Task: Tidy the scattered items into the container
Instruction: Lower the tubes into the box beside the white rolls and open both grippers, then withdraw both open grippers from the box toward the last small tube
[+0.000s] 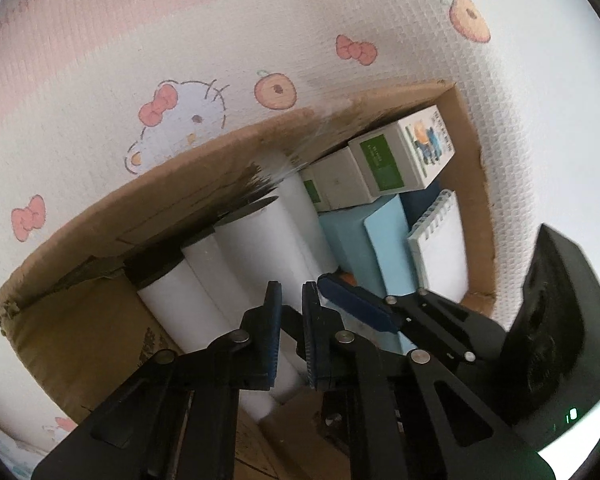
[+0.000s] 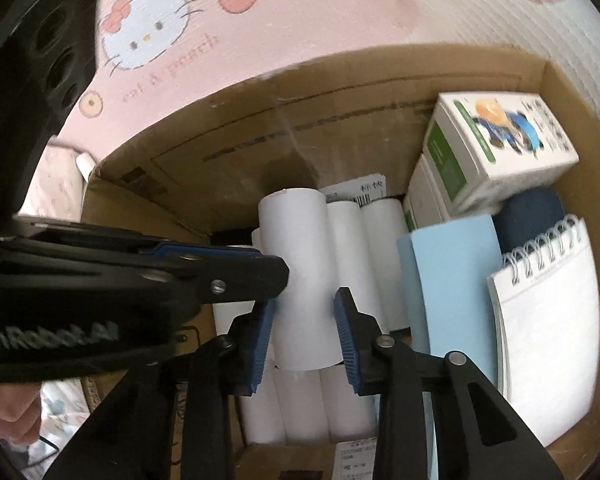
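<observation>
1. Holding a white paper roll (image 2: pixel 300 276) across its middle, the right claw (image 2: pixel 306 332) has a blue pad against each side of the roll, which stands above the other rolls already lying in the cardboard box (image 2: pixel 228 120).
2. The left claw (image 1: pixel 291 312) hangs over the same box with its pads narrowed to a slim gap and nothing visible between them; it appears empty.
3. The box sits on a cartoon-printed mat (image 1: pixel 180 80). Packed inside are more white rolls (image 1: pixel 260 248), two small green-and-white cartons (image 2: pixel 496 148), a pale blue flat packet (image 2: pixel 452 292), a dark blue rounded item (image 2: pixel 528 216) and a spiral notepad (image 2: pixel 548 340) leaning at the right wall.
4. The held roll is probably light: wound paper on a hollow core, judging by the open dark end of a neighbouring roll in the left wrist view.
5. It looks stiff along its length but would dent if squeezed hard, so modest pressure should suffice.
6. Its surface is smooth and curved, and it could twist or slide out between the flat pads; a mid-length grip, as now, keeps it balanced.
7. Taking it near an end would likely let the far end droop and catch the box wall.
8. Loose outer paper could unwind, so laying it in a groove between the rolls beneath seems safest.
</observation>
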